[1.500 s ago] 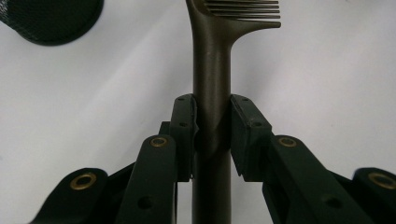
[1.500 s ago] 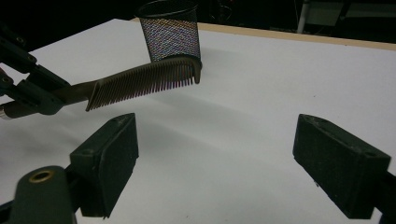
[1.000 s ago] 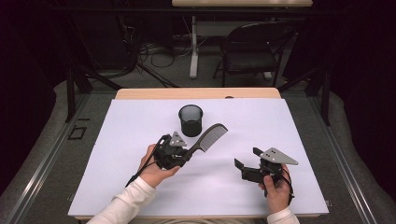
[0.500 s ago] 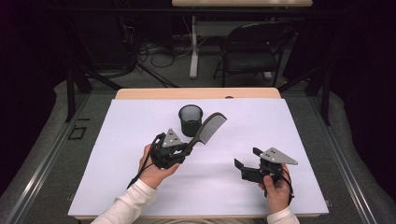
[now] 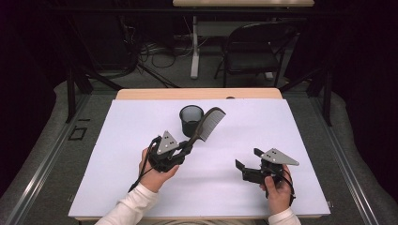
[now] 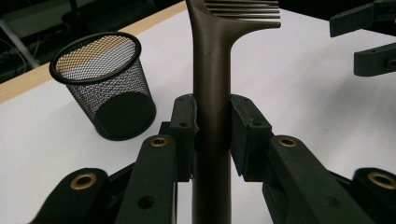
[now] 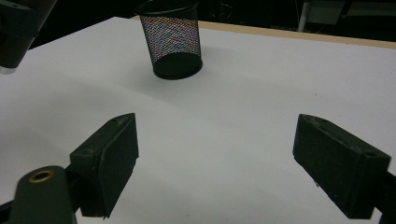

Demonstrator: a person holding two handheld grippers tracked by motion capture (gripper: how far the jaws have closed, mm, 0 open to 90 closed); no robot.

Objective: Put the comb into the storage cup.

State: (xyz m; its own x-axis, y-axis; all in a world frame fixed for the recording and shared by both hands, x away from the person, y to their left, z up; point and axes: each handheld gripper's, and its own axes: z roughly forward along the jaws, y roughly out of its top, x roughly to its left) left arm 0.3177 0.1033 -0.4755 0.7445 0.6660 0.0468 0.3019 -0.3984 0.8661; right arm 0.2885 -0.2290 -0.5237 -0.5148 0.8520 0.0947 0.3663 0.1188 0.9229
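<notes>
Now the left gripper (image 5: 185, 149) clamps a comb (image 5: 209, 123) by its handle, teeth raised just beside the mesh cup (image 5: 191, 120). It looks light, stiff and slick, so a handle grip seems right. The right gripper (image 5: 247, 165) sits wide open, empty.

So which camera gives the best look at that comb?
The high view: it shows the whole comb, handle to teeth, held by the left gripper beside the mesh cup. The left gripper view shows its handle clamped close up, teeth cut off. The right gripper view looks at the cup instead.
</notes>
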